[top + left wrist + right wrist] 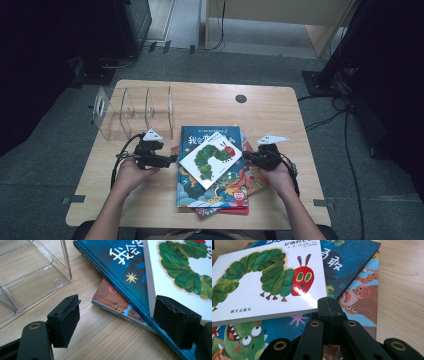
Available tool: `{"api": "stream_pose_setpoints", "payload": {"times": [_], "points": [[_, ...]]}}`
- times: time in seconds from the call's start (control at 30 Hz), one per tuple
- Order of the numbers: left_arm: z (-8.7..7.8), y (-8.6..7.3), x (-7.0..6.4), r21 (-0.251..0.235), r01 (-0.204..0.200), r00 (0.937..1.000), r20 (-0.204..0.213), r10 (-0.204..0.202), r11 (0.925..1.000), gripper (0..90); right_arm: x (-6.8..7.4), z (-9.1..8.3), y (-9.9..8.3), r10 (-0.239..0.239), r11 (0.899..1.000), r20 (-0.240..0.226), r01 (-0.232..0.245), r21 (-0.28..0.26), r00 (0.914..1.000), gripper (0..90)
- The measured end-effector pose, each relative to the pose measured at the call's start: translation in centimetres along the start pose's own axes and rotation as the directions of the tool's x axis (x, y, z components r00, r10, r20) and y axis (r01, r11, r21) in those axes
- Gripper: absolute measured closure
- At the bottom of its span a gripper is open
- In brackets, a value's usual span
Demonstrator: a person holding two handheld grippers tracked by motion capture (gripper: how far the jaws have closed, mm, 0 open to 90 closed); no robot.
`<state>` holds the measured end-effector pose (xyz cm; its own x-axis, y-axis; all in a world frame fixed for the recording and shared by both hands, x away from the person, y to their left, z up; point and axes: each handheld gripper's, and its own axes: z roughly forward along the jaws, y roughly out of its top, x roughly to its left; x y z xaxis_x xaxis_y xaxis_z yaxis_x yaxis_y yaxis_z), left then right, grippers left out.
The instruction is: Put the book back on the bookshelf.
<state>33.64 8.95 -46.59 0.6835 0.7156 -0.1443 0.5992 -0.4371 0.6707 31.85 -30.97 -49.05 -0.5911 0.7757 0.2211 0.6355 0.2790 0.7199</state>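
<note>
A wooden table (150,200) fills the middle of the high view. A clear acrylic rack (134,112) stands at its upper left. A stack of picture books (212,185) lies at centre, the white caterpillar book (211,157) tilted on top. The left gripper (167,160), jaws apart, sits by the stack's left edge; the right gripper (247,156), jaws pressed together, by its right edge.

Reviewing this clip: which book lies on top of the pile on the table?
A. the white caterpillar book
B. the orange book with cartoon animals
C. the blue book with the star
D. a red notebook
A: the white caterpillar book lies askew over the blue book, with the orange animal book peeking out underneath, as both gripper views confirm.
</note>
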Motion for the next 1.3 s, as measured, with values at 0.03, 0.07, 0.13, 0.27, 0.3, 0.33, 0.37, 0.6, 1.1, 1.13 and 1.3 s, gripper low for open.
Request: {"api": "stream_pose_setpoints", "payload": {"times": [0.03,0.07,0.13,0.27,0.3,0.33,0.37,0.6,1.1,1.13,1.3], "points": [[0.0,0.0,0.0,-0.001,-0.001,1.0000,0.006,0.001,1.0000,21.7,0.1,0.1,0.0,-0.005,1.000,-0.006,0.005,-0.003,1.0000,90.0],[-0.1,0.0,-0.1,0.001,-0.001,0.9999,0.012,0.001,1.0000,21.7,0.2,0.1,0.0,-0.008,1.000,-0.002,0.008,-0.002,1.0000,90.0],[-0.1,0.0,-0.2,0.004,0.002,0.9998,0.021,-0.002,1.0000,21.6,0.3,0.2,0.1,-0.018,1.000,-0.006,0.018,-0.002,0.9998,90.0],[-0.1,0.1,-0.3,0.011,-0.004,0.9996,0.028,0.004,0.9999,21.4,0.4,0.5,0.1,-0.024,1.000,-0.014,0.024,-0.010,0.9996,89.7],[-0.1,0.1,-0.4,0.013,-0.005,0.9996,0.029,0.005,0.9999,21.1,0.4,0.5,0.2,-0.023,1.000,-0.017,0.023,-0.011,0.9996,89.5],[-0.1,0.0,-0.4,0.016,-0.006,0.9995,0.030,0.006,0.9998,21.1,0.5,0.6,0.2,-0.024,1.000,-0.018,0.023,-0.014,0.9996,89.0],[0.0,0.0,-0.4,0.020,-0.006,0.9995,0.031,0.006,0.9998,21.0,0.5,0.6,0.2,-0.023,1.000,-0.018,0.023,-0.013,0.9996,88.7],[0.1,-0.3,-0.4,0.039,0.004,0.9993,0.037,-0.006,0.9992,19.8,0.9,1.2,0.6,-0.036,0.999,-0.030,0.036,-0.014,0.9989,87.3],[-0.5,-1.2,-0.7,0.030,0.036,0.9982,0.047,-0.038,0.9989,22.0,2.4,3.1,1.6,-0.079,0.997,-0.093,0.078,-0.017,0.9925,86.9],[-0.5,-1.3,-0.7,0.027,0.039,0.9981,0.048,-0.040,0.9989,22.0,2.4,3.2,1.6,-0.090,0.996,-0.101,0.088,-0.019,0.9908,86.6],[-0.7,-1.5,-0.7,0.026,0.046,0.9974,0.055,-0.048,0.9986,24.6,3.0,3.7,1.9,-0.106,0.994,-0.124,0.104,-0.018,0.9867,85.5]]}}
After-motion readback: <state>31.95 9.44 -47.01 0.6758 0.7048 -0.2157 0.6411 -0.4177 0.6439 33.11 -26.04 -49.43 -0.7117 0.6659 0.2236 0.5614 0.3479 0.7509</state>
